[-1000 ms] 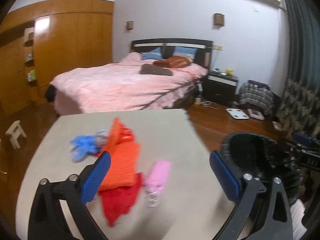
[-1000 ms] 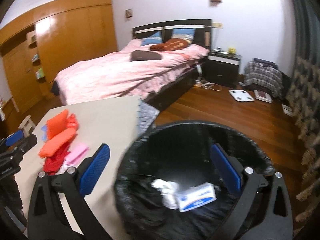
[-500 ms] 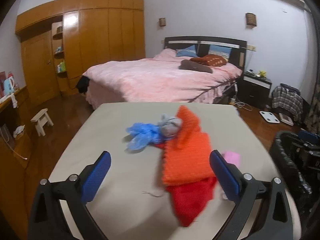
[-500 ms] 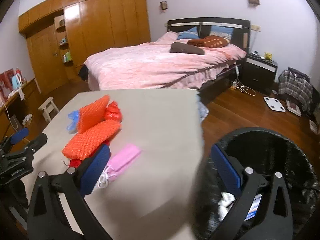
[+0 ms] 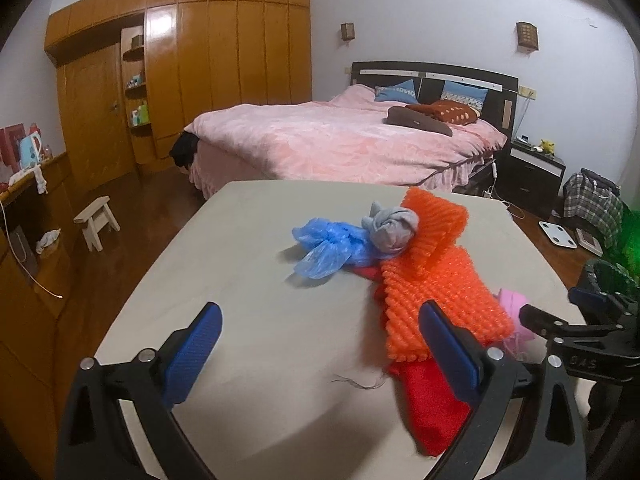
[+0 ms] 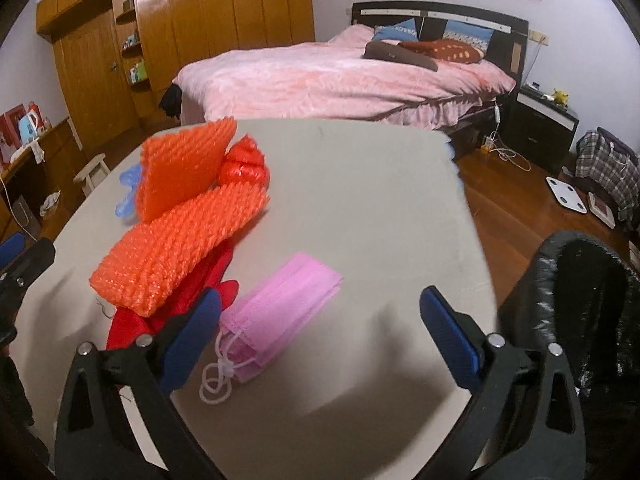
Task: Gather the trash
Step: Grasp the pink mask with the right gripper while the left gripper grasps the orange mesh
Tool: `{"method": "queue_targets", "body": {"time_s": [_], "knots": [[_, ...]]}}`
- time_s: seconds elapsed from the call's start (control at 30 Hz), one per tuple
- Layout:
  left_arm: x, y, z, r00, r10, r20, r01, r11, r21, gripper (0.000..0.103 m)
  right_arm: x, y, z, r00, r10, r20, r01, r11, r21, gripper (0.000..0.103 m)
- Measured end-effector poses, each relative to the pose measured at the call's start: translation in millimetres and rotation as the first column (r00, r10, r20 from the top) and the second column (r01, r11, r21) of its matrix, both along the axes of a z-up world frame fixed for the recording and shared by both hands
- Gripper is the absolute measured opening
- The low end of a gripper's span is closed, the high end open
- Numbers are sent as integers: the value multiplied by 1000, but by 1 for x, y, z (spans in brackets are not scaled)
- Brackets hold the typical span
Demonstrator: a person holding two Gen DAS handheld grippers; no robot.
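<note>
Right wrist view: pink face mask (image 6: 280, 312) lies flat on the beige table (image 6: 360, 184), long axis running from near-left to far-right, ear loops at the near-left end beside the left finger. Right gripper (image 6: 320, 332) wide open, holding nothing, hovering just above the mask. Orange bubble wrap (image 6: 180, 236) lies left of the mask, long axis also near-left to far-right, its far flap folded up; red cloth (image 6: 208, 276) underneath it. Black trash bin (image 6: 580, 288) at right, off the table edge.

Left wrist view: left gripper (image 5: 320, 340) wide open, empty, over bare table. Blue plastic bag (image 5: 332, 248) and grey wad (image 5: 392, 228) sit touching the far end of the wrap.

Versus half a second ago: right camera has swung left, bin now mostly out of frame and its contents no longer seen; mask sits between the fingers. Left view shifted slightly, pile nearer.

Bin cut off by frame edge; blue bag mostly hidden behind the wrap in right view; mask mostly hidden in left view.
</note>
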State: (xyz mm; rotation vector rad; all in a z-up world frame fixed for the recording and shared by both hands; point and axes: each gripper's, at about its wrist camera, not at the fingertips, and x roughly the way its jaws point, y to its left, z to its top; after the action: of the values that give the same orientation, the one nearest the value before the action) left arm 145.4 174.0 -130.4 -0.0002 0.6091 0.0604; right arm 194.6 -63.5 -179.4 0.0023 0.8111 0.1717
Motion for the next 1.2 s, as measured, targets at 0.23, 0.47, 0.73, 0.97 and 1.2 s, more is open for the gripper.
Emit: {"method": "queue_targets", "body": {"time_s": [0.23,0.47,0.73,0.97,1.2], "knots": [[6,4,-7,1000,6,-16,-6,1000,-12,96,9,11,-15,997,36,-63,-36,999,4,77],[7,-4,-11,999,-19,-26,18,999,-31,95,11,21,-25,988,101,-118,-98,995,31,39],[17,-28,-11,995,-93,-36,91,994,-59,89,6,15,-19,984,140,-110,-129,987,95,7],[37,-40,-20,988,-130,-78,121,987,-108,81,6,-5,-5,993,101,-66,-95,992,80,7],[58,-44,-35,977,-167,-134,143,974,-175,79,8,-12,-4,994,95,-60,-91,994,68,7]]}}
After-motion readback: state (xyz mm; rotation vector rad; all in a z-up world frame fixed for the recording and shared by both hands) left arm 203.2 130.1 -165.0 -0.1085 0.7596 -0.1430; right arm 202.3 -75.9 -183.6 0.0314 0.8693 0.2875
